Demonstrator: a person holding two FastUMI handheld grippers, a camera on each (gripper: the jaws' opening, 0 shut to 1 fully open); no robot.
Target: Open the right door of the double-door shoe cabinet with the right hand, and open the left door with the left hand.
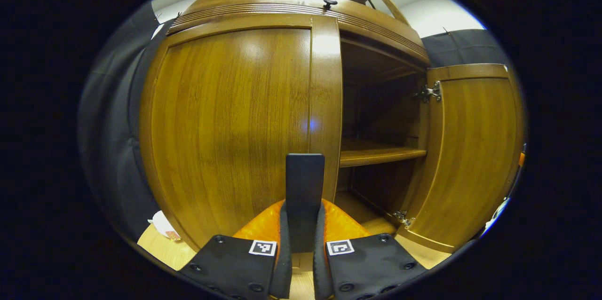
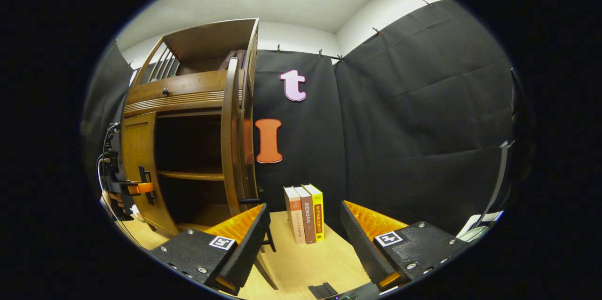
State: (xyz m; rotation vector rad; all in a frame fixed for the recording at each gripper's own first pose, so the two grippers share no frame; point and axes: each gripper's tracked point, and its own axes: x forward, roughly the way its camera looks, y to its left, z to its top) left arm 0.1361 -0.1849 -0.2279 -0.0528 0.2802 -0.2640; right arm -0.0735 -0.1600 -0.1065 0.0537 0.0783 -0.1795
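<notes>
Left gripper is clamped on the handle of the closed left door; right door is swung open. Right gripper is spread, with books seen right of the cabinet.

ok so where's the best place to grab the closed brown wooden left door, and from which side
Grip the dark upright bar handle near the inner edge of the brown wooden left door, coming straight from the front with one finger on each narrow side. The panel is flat, so nothing else offers purchase. The left gripper sits clamped there.
</notes>
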